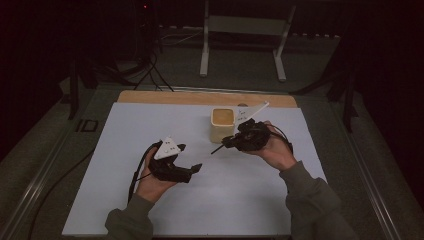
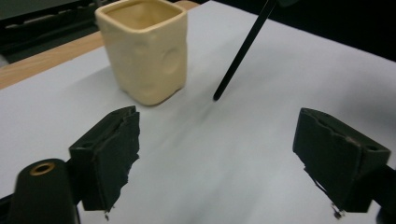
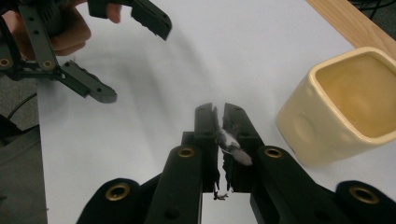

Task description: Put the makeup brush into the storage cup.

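Right claw (image 1: 223, 144), clamped on the thin black stick (image 2: 240, 51), sits just beside the cream cup (image 1: 222, 124); your left claw (image 1: 189, 158), spread empty, is farther off.

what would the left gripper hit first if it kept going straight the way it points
Probably the thin black stick that the right gripper holds, which crosses ahead between the open jaws of the left gripper. The cream cup sits left of that line. Depth is unclear.
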Demonstrator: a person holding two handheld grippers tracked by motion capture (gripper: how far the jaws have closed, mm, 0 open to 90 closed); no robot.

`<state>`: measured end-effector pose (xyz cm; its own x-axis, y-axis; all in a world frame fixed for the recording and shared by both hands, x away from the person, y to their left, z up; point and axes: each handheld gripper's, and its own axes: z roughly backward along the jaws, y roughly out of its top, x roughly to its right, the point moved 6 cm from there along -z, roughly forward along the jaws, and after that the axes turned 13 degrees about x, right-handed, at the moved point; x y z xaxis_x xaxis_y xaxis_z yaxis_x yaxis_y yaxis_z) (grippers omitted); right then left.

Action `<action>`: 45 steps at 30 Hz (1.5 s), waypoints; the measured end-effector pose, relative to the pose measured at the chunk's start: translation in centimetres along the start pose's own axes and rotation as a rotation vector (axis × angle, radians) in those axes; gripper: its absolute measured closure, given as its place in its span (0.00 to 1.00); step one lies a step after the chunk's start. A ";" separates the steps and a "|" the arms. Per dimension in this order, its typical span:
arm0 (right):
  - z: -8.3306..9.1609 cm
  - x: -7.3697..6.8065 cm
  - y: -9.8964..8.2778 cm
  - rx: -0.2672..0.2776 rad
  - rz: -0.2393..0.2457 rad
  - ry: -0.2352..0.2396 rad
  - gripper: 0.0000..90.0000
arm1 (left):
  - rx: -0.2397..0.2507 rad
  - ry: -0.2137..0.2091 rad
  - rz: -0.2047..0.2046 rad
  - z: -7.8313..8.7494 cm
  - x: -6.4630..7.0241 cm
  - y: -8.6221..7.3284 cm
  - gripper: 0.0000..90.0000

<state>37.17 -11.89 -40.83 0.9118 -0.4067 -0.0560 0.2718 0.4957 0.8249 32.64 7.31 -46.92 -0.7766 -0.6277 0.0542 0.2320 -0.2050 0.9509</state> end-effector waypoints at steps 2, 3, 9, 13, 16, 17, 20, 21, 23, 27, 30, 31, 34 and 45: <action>0.0 0.1 0.0 0.005 -0.005 -0.002 0.94 | -0.003 0.007 0.001 0.3 -0.2 -0.2 0.17; 0.1 0.2 0.0 0.005 -0.007 -0.005 0.94 | -0.002 0.012 0.002 0.4 -0.3 -0.3 0.17; 0.2 0.5 0.0 0.010 -0.014 -0.009 0.94 | 0.006 0.032 0.015 1.5 -0.9 -0.6 0.17; 0.2 0.7 0.0 0.011 -0.017 -0.014 0.94 | 0.012 0.041 0.024 2.2 -1.2 -0.7 0.17; 0.3 0.8 0.1 0.012 -0.018 -0.014 0.94 | 0.013 0.052 0.028 2.7 -1.5 -0.7 0.16; 0.3 0.8 0.1 0.015 -0.019 -0.016 0.94 | 0.017 0.060 0.035 3.0 -1.7 -0.7 0.16; 0.4 1.0 0.1 0.018 -0.024 -0.019 0.94 | 0.015 0.070 0.038 3.5 -2.1 -0.8 0.16; 0.4 1.0 0.1 0.019 -0.024 -0.019 0.94 | 0.015 0.075 0.038 3.7 -2.2 -0.8 0.16; 0.5 1.1 0.1 0.019 -0.025 -0.020 0.94 | 0.017 0.081 0.041 4.0 -2.4 -1.0 0.16; 0.6 1.1 0.2 0.023 -0.021 -0.023 0.94 | 0.015 0.096 0.043 4.4 -2.8 -1.2 0.16; 0.9 1.4 0.3 0.031 -0.027 -0.032 0.94 | 0.014 0.112 0.050 4.9 -3.3 -1.4 0.16; 1.0 1.4 0.4 0.033 -0.026 -0.034 0.94 | 0.015 0.116 0.055 5.0 -3.5 -1.4 0.16; 1.2 1.7 0.4 0.040 -0.032 -0.043 0.94 | 0.030 0.127 0.063 5.5 -3.8 -1.3 0.16; 1.6 2.5 0.4 0.067 -0.057 -0.065 0.94 | 0.058 0.171 0.084 7.1 -5.0 -1.1 0.16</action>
<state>39.03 -13.94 -39.77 0.8730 -0.4827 -0.0696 0.2998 0.4188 0.8572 32.17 16.00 -46.07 -0.6444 -0.7599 0.0860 0.2533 -0.1060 0.9616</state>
